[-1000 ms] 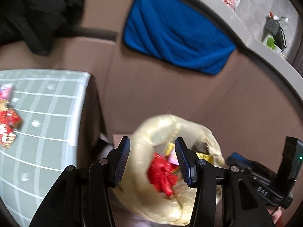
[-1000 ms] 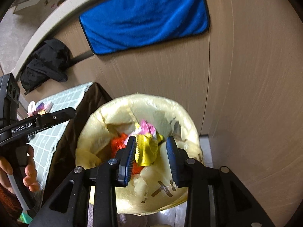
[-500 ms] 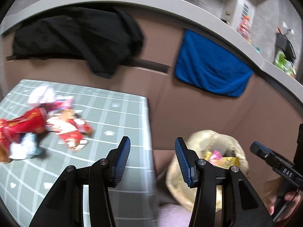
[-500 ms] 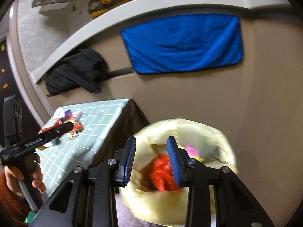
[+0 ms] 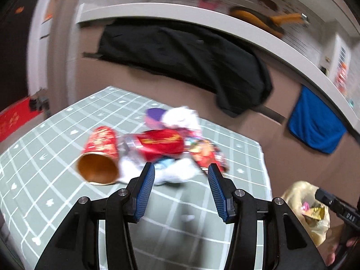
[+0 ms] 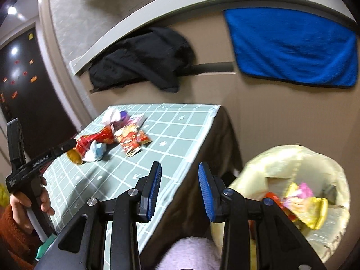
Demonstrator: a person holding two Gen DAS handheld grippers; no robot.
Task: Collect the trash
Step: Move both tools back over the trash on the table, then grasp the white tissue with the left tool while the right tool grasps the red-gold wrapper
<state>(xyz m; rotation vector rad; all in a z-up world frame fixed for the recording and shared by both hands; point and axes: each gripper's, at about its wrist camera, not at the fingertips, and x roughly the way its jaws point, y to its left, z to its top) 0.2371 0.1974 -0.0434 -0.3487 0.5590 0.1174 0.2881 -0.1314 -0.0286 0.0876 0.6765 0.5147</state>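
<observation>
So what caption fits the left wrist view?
Open left gripper faces a pile of wrappers on the checked table.

A heap of crumpled snack wrappers and white tissues point(image 5: 171, 148) lies on the grid-patterned green tablecloth point(image 5: 56, 180), toward its far side. A red paper cup point(image 5: 100, 155) lies on its side at the left end of the heap, touching it, mouth toward the camera. The left gripper point(image 5: 181, 189) hangs over the cloth just before the heap. Beside the table's right edge, lower down, stands a pale yellow plastic trash bag point(image 6: 290, 168) with wrappers in it. The right gripper point(image 6: 180, 191) sits between table edge and bag. Behind the table, a black garment point(image 5: 184, 56) hangs on the wall panel; a blue towel point(image 6: 292, 47) hangs to its right.
</observation>
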